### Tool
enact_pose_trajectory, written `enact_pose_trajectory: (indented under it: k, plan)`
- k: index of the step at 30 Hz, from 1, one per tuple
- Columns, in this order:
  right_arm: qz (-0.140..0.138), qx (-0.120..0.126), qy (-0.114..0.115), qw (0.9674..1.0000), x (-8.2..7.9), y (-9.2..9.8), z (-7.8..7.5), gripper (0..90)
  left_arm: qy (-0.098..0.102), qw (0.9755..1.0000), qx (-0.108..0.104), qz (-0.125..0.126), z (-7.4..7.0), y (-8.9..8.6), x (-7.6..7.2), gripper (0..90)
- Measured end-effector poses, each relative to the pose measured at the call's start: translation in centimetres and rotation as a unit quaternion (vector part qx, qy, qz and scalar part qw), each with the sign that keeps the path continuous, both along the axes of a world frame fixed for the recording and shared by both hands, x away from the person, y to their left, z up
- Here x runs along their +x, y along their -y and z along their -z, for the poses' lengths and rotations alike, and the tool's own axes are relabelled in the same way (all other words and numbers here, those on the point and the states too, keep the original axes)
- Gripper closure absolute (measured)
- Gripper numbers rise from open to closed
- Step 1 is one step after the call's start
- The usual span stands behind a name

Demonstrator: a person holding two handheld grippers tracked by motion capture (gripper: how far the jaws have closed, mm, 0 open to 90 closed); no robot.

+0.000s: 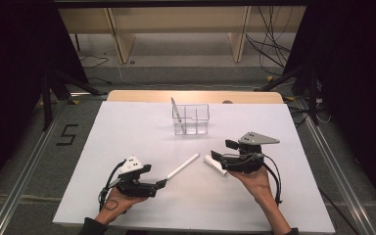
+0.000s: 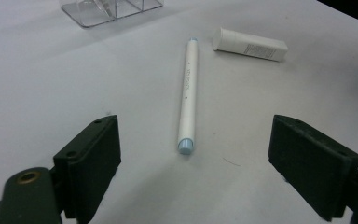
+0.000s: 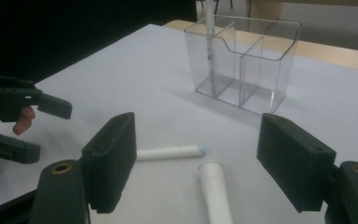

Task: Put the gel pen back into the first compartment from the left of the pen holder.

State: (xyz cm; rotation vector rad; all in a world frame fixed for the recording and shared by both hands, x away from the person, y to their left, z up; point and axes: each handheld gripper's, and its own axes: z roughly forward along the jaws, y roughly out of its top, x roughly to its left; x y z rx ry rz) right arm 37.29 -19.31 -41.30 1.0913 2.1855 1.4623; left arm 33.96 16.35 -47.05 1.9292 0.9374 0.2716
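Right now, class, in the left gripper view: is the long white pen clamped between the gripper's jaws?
No: the white pen lies flat on the table, ahead of the open left gripper, touching neither jaw.

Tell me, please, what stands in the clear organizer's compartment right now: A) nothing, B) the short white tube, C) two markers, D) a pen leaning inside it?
D: a slim pen leans in the clear organizer's left compartment, while the long white marker and the short white tube lie on the table.
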Motion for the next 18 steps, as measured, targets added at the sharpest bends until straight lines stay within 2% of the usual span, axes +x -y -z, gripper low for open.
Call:
enact_pose_trajectory:
  k: [4,10,18]
  plan:
    - [0.000,0.000,0.000,1.0000,-1.0,0.6,0.6,27.8,-0.006,1.0000,0.006,-0.004,-0.1,0.1,0.2,16.5]
    - [0.001,0.013,0.001,0.9999,-2.3,1.7,1.3,27.0,-0.015,0.9997,0.019,-0.006,-0.3,0.5,0.6,16.5]
    - [0.009,0.014,-0.002,0.9999,-3.7,2.9,2.0,26.6,-0.032,0.9988,0.038,-0.006,-0.6,1.1,1.2,16.5]
